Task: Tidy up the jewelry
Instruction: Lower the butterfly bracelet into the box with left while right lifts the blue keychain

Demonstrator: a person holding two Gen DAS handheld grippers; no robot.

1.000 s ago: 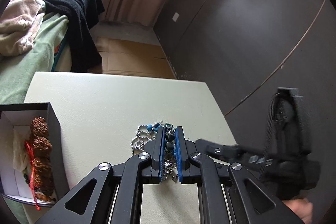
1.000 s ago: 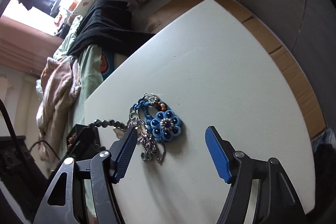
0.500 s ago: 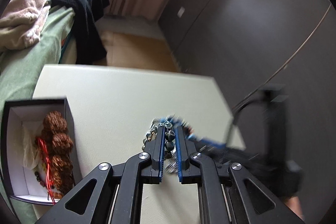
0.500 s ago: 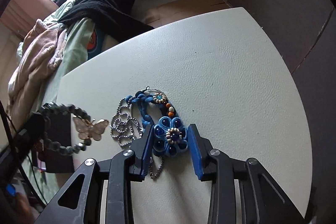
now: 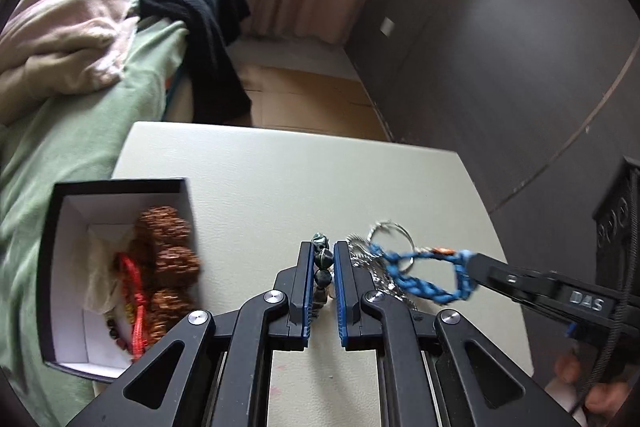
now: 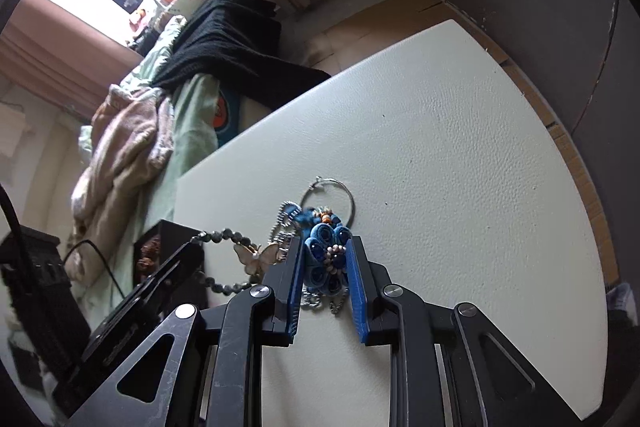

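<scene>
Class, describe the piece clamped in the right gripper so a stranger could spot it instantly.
On the cream leather-textured tabletop, find the jewelry tangle near the front. The right gripper pinches a blue fabric flower pendant with a beaded centre, unlike the neighbouring gold butterfly charm and silver chain.

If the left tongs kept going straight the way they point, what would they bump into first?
Probably the bare table: the left tongs, shut on the dark bead bracelet, point downward at it; depth is unclear.
</scene>
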